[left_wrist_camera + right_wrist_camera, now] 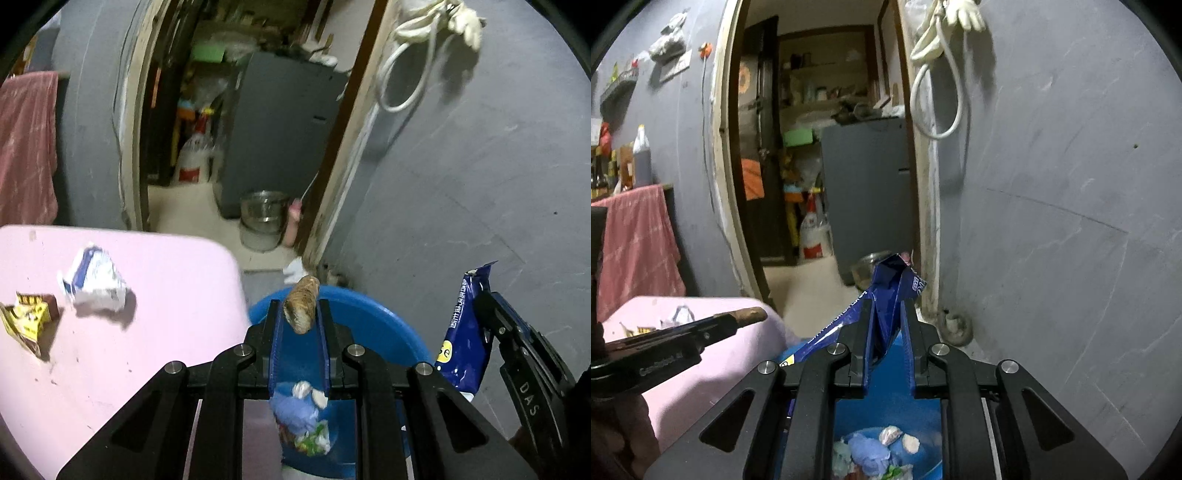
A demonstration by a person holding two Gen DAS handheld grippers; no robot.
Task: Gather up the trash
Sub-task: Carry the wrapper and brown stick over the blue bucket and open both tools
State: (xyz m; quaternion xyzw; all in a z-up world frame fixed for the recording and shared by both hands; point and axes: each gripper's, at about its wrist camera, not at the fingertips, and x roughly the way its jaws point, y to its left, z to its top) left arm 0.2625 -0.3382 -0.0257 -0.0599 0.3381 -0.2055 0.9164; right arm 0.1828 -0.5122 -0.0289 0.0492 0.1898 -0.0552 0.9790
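Note:
My left gripper [300, 308] is shut on a brown, rolled scrap [302, 309] and holds it over the blue tub [373, 317], which has crumpled trash in its bottom. To its right my right gripper [484, 299] is shut on a dark blue snack wrapper [461, 339]. In the right wrist view the right gripper [886, 306] pinches that blue wrapper [892, 291] above the tub [923, 417]; the left gripper [738, 317] reaches in from the left with the brown scrap [751, 315]. On the pink table [166, 295] lie a white and blue crumpled packet [94, 282] and a yellow and brown wrapper [27, 319].
A grey wall [480, 184] stands close on the right. Ahead, an open doorway leads to a room with a grey cabinet [280, 129], a steel pot [264, 210] on the floor and bottles. A pink cloth [26, 147] hangs at the left. A white cable hangs on the wall [402, 74].

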